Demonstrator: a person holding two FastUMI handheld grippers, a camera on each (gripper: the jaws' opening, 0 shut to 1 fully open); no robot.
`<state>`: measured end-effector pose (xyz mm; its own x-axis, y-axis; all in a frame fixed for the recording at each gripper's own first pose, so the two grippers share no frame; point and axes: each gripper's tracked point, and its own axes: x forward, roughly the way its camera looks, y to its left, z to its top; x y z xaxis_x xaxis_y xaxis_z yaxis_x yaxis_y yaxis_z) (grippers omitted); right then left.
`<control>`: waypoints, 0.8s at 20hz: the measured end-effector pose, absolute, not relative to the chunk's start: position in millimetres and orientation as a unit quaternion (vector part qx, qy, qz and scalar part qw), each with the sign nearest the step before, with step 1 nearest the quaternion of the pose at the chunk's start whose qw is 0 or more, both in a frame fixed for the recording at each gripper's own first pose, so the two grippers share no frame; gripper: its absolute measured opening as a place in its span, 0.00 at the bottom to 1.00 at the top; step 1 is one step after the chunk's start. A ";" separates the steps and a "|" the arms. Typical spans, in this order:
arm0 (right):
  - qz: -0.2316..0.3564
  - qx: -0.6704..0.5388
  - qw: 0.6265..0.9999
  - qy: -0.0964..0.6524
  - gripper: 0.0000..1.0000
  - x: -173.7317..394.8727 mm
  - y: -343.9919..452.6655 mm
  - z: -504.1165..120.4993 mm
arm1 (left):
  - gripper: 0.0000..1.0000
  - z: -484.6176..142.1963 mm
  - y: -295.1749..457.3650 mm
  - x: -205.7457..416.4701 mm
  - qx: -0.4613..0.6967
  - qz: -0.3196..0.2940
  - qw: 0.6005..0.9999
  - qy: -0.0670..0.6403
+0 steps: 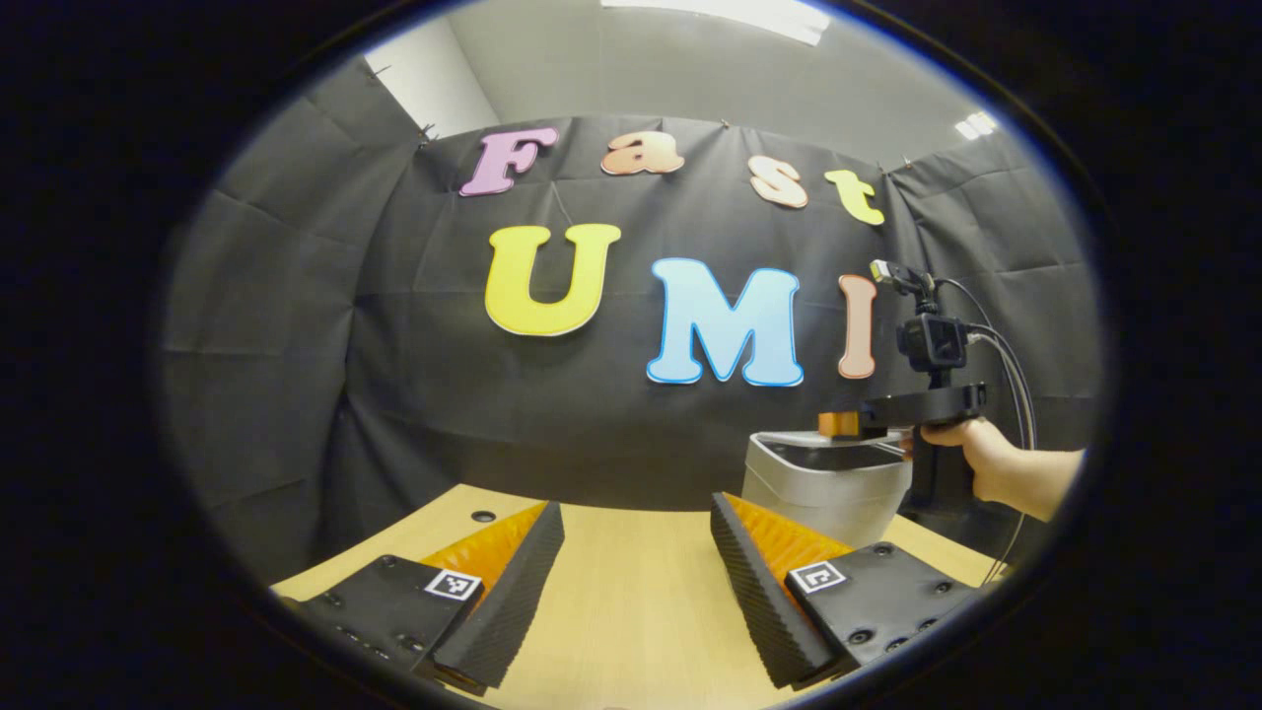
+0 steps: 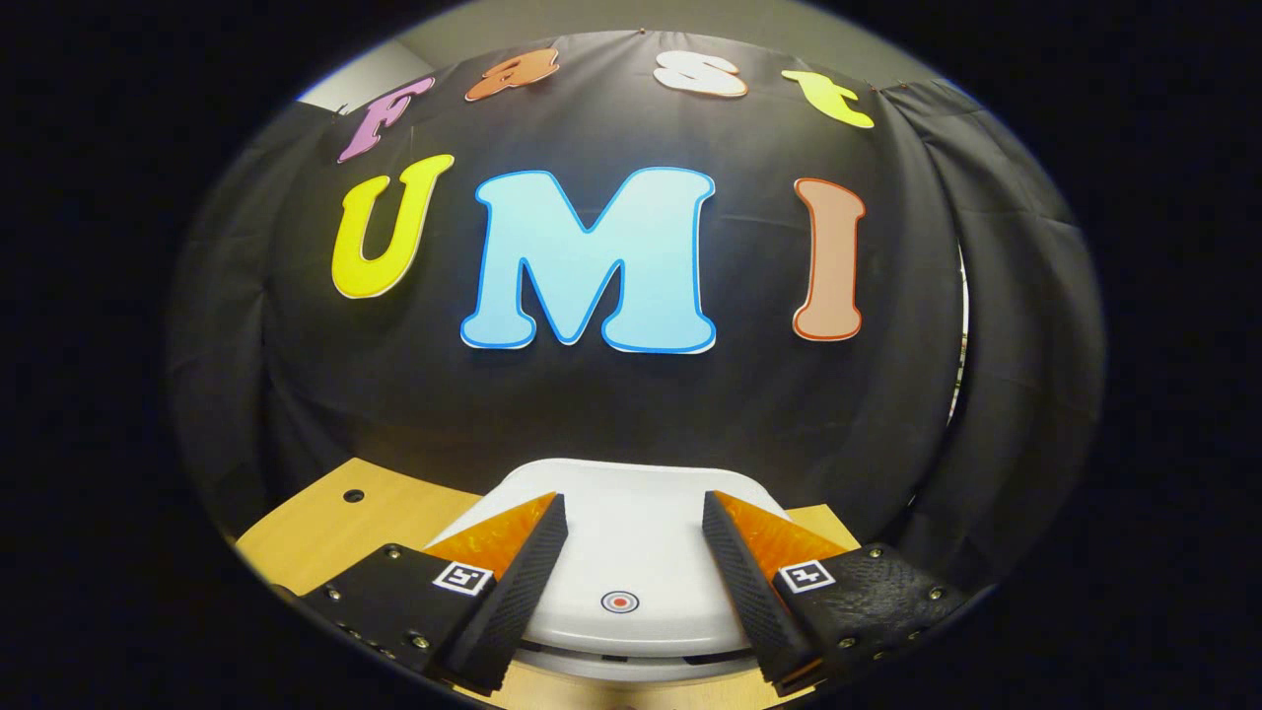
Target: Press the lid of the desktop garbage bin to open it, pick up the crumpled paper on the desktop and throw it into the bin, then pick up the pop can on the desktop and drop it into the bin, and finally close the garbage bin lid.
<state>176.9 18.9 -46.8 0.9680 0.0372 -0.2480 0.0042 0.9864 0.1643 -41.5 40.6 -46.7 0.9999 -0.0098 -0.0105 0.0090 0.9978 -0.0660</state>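
Observation:
The white desktop bin (image 1: 826, 483) stands at the right of the wooden table, its lid down. In the left gripper view my left gripper (image 1: 637, 523) is open over bare table, well to the left of the bin. A hand (image 1: 996, 463) holds my right gripper just above the bin's top. In the right gripper view the right gripper (image 2: 634, 518) is open and hovers over the white lid (image 2: 631, 552), with the lid's red round mark (image 2: 619, 602) between and slightly behind the fingers. Whether the fingers touch the lid cannot be told.
The wooden table (image 1: 631, 611) has a small dark hole (image 1: 483, 516) near its back left. The black cloth wall hangs close behind the bin. Cables (image 1: 1011, 375) trail from the right gripper's camera mount.

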 end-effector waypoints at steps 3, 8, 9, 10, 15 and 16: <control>0.007 0.087 0.988 0.126 0.90 176.2 21.8 -56.4 | 0.97 -44.1 35.6 -42.1 -0.034 -0.009 0.999 0.004; 0.005 0.094 0.989 0.115 0.90 176.5 22.4 -65.2 | 1.00 -40.6 31.9 -44.4 -0.035 -0.012 0.999 0.000; 0.004 0.097 0.990 0.105 0.93 178.3 22.2 -63.6 | 1.00 -41.7 33.0 -44.1 -0.035 -0.012 0.999 0.001; 0.005 0.096 0.991 0.098 0.93 178.6 22.7 -64.5 | 1.00 -42.7 33.0 -43.8 -0.037 -0.012 0.999 0.002; 0.008 0.089 0.994 0.058 0.95 182.0 22.1 -63.8 | 1.00 -47.1 29.5 -40.5 -0.041 -0.016 0.999 0.008; 0.008 0.091 0.994 0.059 0.95 182.0 21.5 -65.3 | 0.98 -47.8 28.2 -39.6 -0.042 -0.017 0.999 0.009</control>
